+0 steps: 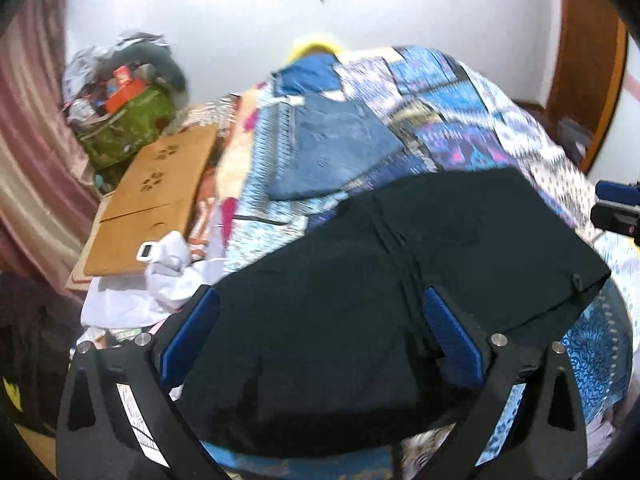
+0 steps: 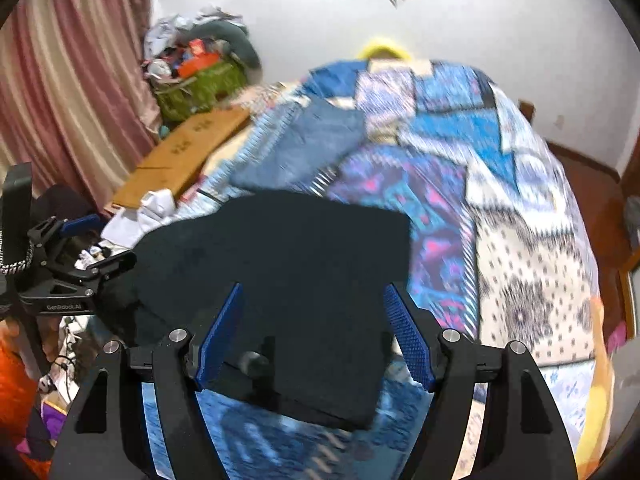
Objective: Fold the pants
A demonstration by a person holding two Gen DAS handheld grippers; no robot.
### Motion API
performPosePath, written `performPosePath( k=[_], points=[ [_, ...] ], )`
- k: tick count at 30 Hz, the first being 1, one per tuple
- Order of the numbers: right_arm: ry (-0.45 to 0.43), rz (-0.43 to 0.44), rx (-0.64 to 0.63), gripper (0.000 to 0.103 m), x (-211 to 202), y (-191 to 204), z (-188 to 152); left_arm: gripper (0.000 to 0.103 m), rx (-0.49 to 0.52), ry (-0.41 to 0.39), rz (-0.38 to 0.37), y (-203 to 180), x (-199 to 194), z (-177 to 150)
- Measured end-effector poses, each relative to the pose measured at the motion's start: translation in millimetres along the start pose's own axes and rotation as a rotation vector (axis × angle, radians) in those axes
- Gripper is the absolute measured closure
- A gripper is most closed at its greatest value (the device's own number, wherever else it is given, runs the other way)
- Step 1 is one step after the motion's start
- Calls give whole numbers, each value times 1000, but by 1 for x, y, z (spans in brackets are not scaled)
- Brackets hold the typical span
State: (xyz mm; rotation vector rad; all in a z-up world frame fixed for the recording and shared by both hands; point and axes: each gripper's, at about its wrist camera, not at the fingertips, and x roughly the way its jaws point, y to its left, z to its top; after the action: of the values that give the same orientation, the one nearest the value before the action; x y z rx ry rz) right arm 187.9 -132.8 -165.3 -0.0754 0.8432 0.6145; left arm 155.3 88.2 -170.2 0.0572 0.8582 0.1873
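My two grippers hang over black pants [image 1: 400, 280] spread on a patchwork quilt [image 2: 532, 240], in a bedroom where folded jeans [image 1: 340, 148] lie farther up the bed. The left gripper [image 1: 320, 324] has its blue pads spread wide above the near part of the cloth, gripping nothing. The right gripper [image 2: 314, 320] is equally wide apart over the same garment, which in its view looks like a squarish, already doubled panel; a small round button or rivet shows near its lower edge. I judge the fabric soft and limp but fairly dense, likely to sag and drag on the quilt, not slippery, not fragile. The best hold, as I read it, is at the two near corners of the doubled edge, pinching all layers together. Motion blur hides the finer seams.
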Motion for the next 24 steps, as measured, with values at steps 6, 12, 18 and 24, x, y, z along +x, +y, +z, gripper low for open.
performPosePath(
  k=[6, 12, 18, 24],
  points=[
    [-22, 48, -62, 31, 18, 37, 10, 1, -131, -19, 8, 50, -20, -14],
    [60, 40, -94, 31, 64, 59, -5, 1, -243, 85, -31, 86, -8, -48],
    [130, -7, -160, 25, 89, 69, -32, 1, -367, 201, -100, 105, 8, -88],
    [149, 18, -144, 20, 90, 65, -32, 1, -575, 286, -288, 117, 25, -122]
  ],
)
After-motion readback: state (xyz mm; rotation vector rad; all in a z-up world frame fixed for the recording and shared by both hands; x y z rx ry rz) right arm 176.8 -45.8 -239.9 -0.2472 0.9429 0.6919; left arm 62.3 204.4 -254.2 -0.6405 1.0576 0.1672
